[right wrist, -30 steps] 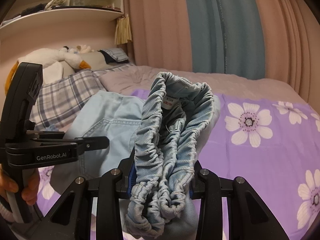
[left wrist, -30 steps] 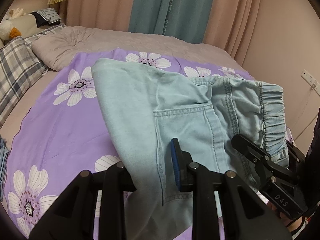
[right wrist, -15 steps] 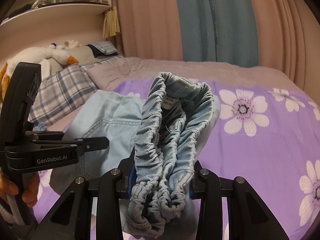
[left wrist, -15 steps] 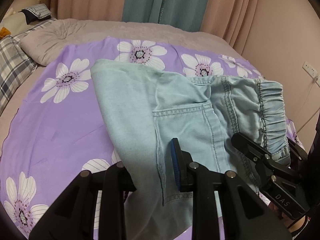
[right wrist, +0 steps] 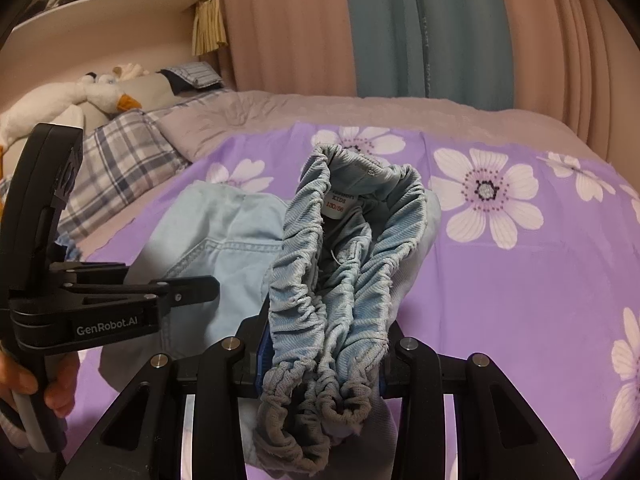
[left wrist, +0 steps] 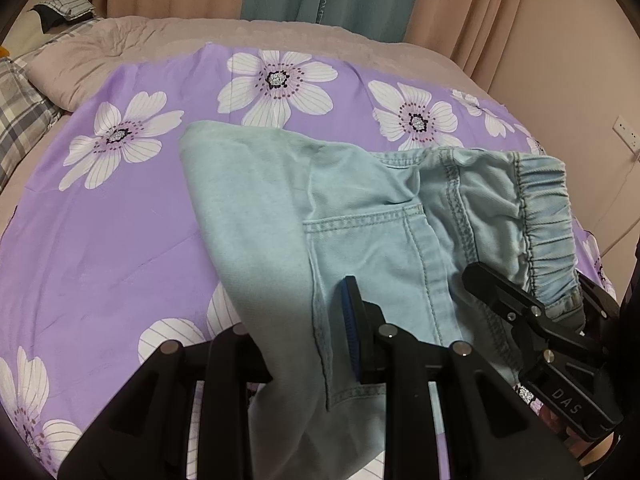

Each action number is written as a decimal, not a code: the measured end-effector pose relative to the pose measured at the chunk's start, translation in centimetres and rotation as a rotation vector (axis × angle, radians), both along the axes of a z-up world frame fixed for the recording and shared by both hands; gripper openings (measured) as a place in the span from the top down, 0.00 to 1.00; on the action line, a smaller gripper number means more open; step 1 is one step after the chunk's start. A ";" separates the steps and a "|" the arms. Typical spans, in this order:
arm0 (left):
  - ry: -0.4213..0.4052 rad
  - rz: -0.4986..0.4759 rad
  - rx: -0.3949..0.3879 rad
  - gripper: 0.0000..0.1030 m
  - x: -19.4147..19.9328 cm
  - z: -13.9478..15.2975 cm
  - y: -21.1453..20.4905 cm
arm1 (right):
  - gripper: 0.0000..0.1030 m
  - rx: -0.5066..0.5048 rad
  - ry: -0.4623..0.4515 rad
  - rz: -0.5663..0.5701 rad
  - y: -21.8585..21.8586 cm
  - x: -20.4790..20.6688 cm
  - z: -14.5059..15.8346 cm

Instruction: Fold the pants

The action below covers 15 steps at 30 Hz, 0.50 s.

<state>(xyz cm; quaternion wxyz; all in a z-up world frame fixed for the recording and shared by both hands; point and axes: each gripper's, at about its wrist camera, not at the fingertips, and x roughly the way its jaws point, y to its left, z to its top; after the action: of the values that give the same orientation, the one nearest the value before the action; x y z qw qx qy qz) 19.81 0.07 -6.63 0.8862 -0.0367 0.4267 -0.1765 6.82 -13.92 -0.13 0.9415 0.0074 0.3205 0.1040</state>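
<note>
**Right wrist view: soft pants pinched at the waistband**

Right wrist view shows the right tongs (right wrist: 320,364) pinching the bunched elastic waistband of the pants (right wrist: 224,248). Left tongs (left wrist: 296,332) pinch the denim fold beside the back pocket (left wrist: 360,256). Pants hang between both over the bed (left wrist: 120,216), far end resting on the purple flowered sheet. Light, limp cloth: I judge it will sag and slip wherever unsupported. Seams and the thick waistband give the surest hold.

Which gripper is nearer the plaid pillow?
Left. The left gripper sits on the plaid pillow's side of the pants; the right gripper, clamping their waistband, is farther from it.
</note>
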 end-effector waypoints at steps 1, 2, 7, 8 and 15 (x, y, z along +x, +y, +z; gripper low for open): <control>0.003 0.001 -0.001 0.77 0.2 -0.1 0.0 | 0.61 0.001 0.002 -0.002 0.0 0.1 -0.1; 0.006 0.002 -0.001 0.77 0.4 -0.2 0.0 | 0.61 0.003 0.005 -0.004 0.0 0.2 -0.3; 0.022 0.010 0.006 0.77 1.1 -1.0 -0.1 | 0.61 -0.001 0.018 -0.008 0.1 1.0 -1.0; 0.024 0.010 0.008 0.77 1.2 -1.1 -0.1 | 0.61 0.001 0.022 -0.010 0.3 1.1 -1.1; 0.043 0.015 0.006 0.77 2.2 -2.2 -0.1 | 0.61 -0.001 0.046 -0.012 0.4 2.1 -1.9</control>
<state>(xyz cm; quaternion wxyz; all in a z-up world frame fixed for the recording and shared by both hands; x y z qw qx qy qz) 22.04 -0.01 -8.85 0.8782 -0.0410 0.4461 -0.1677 8.93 -13.54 -2.01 0.9345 0.0112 0.3420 0.0982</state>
